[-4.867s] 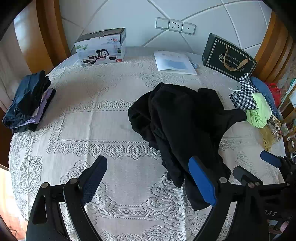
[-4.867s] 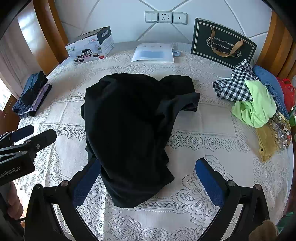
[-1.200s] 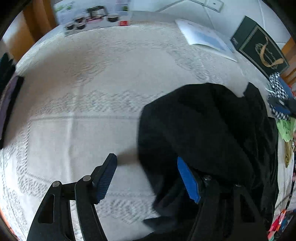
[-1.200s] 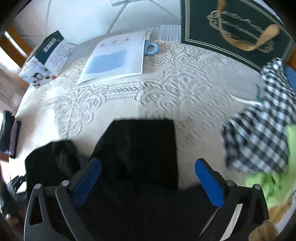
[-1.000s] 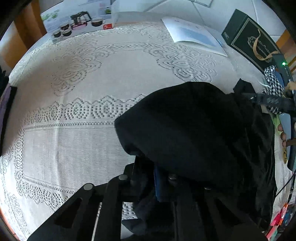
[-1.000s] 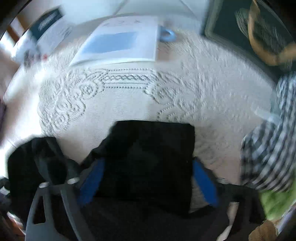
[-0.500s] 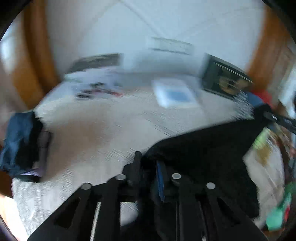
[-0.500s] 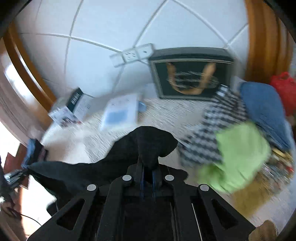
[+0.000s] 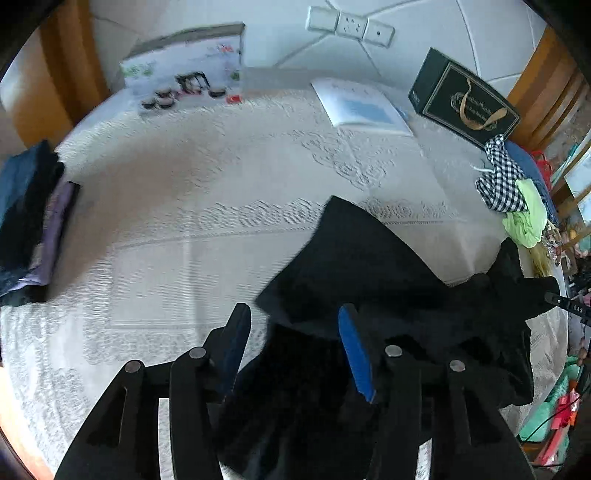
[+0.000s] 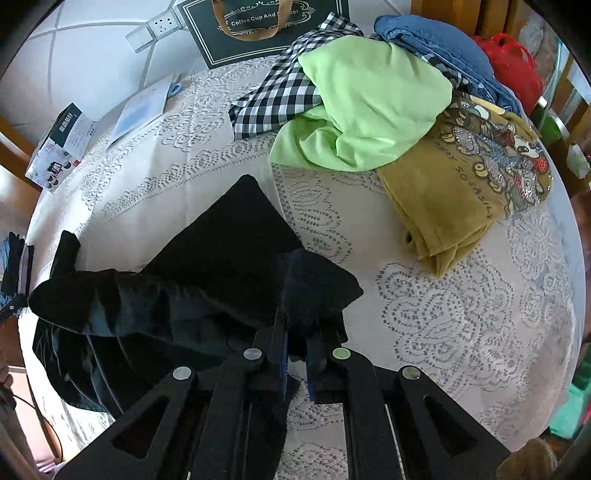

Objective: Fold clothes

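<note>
Black garment (image 10: 221,240) pinched in right jaws, between parted left jaws.

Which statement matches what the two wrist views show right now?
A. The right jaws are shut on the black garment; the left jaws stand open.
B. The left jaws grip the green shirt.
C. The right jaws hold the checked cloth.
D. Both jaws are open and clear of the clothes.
A: the right gripper has its jaws pinched on a fold of the black garment, while the left gripper has its jaws apart over the same cloth.

A round table under a white lace tablecloth (image 9: 221,206) stands before a white panelled wall (image 9: 280,33) with outlets (image 9: 349,22), daylit.
</note>
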`<state>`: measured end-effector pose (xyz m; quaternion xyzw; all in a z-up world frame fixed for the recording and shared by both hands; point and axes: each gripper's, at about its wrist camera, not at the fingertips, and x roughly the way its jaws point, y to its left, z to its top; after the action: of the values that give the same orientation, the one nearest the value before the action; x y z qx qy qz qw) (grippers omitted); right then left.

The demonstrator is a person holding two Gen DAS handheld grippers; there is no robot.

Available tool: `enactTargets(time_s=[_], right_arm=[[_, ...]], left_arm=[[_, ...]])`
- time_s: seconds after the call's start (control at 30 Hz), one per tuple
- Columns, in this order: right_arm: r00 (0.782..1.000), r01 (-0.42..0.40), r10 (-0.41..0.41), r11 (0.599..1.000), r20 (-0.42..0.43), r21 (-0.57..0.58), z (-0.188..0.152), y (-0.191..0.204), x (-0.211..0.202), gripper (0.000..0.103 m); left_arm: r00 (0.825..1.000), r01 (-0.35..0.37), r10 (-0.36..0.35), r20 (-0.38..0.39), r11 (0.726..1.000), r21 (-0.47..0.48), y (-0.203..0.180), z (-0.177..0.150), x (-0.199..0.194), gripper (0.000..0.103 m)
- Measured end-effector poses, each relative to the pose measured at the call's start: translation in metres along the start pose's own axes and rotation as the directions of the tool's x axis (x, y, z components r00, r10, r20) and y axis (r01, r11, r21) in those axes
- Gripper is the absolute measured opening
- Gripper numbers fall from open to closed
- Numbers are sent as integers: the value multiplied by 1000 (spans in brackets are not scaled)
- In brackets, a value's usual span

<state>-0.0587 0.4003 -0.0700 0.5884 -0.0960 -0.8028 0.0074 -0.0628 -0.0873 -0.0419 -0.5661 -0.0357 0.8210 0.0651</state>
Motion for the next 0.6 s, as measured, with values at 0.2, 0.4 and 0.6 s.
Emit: enactTargets(time_s=[0.2,0.4,0.6], right_arm=[[1000,-7,7,1000,14,-2,3,-2,-6,8],[1000,0,0,1000,-4,-2,8,1,4,8],[1000,4,-4,1000,-2,8,9,0,5,8]], left_arm=[[999,-8,6,-42,999,-44,4,7,25,51],[998,8,-15,-58,993,-115,23,10,44,53],[989,19,-36,-145,993,-116,13,4,67,21]])
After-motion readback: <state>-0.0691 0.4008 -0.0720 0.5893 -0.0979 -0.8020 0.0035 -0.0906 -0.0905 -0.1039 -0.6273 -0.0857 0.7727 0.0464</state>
